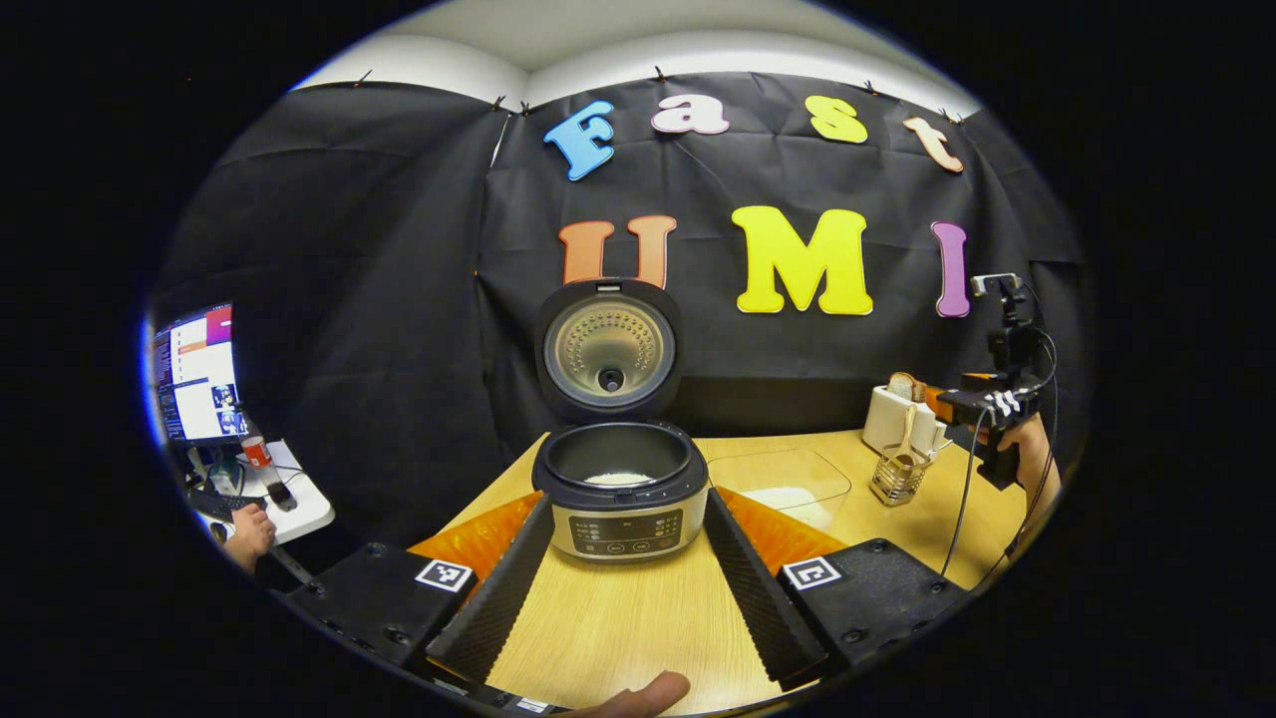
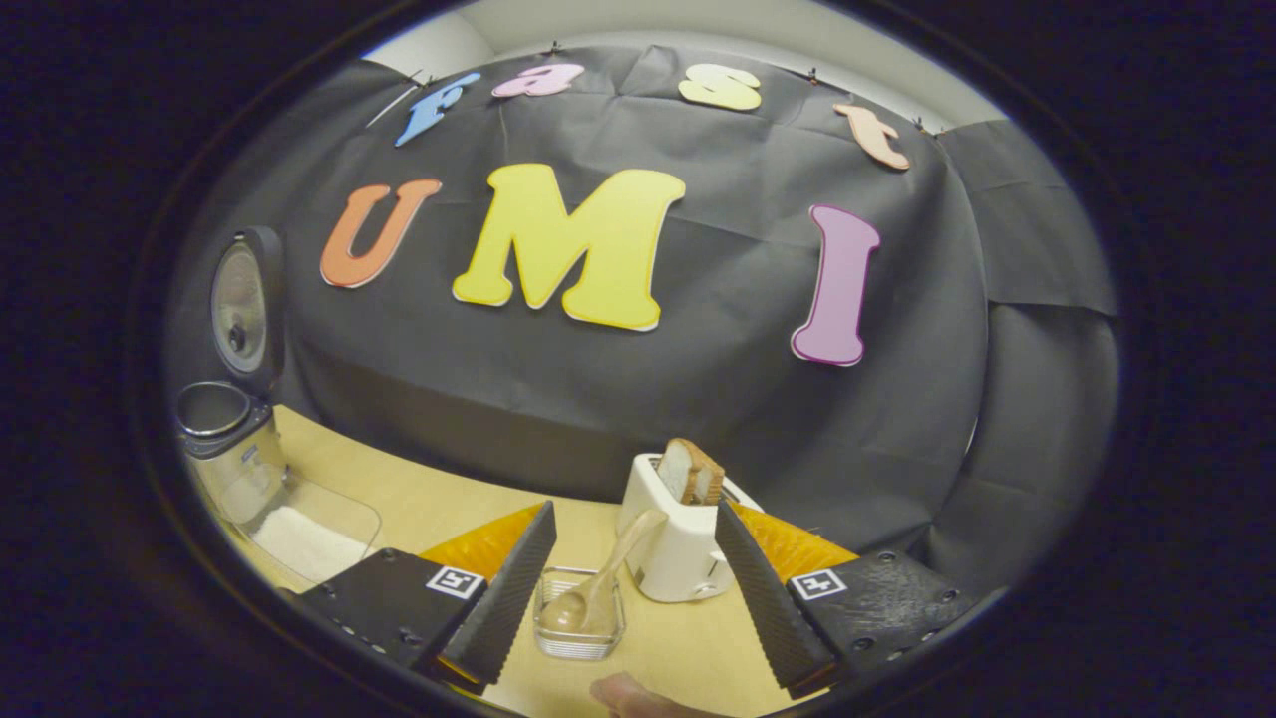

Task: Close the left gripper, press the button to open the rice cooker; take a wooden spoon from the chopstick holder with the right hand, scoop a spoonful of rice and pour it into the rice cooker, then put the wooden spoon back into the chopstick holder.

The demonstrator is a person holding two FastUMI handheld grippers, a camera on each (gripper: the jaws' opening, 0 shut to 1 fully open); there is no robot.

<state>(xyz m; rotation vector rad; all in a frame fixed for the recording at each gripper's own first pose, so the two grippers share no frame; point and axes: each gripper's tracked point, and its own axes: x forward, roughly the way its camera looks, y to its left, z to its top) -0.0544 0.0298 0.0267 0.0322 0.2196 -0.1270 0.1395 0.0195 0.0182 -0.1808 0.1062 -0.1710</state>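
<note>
left gripper view looks across the wooden table at the rice cooker, which stands dead ahead at twelve o'clock with its lid swung up and the pot showing a low layer of white rice. so the button press looks done. the left gripper has its fingers spread wide, flanking the cooker's front without touching it, grasping nothing. at about two o'clock from the cooker, just beside it, sits a clear container with rice in it; farther out at three o'clock stands a white toaster with bread in its slot, and just in front of that the small chopstick holder with the wooden spoon standing in it.

right gripper view puts the right gripper directly before the holder, fingers released and wide, one either side of it, apart from the glass. the spoon leans in the holder with its bowl down and its handle tilted toward one o'clock, against the toaster's front.

i judge that the step in hand is either taking the spoon or having just returned it; rice already in the pot suggests the latter, but i cannot settle it. if the spoon is yet to be taken, the next move calls for advancing until the handle lies between the fingers, clenching on it and lifting straight up clear of the rim.
</note>
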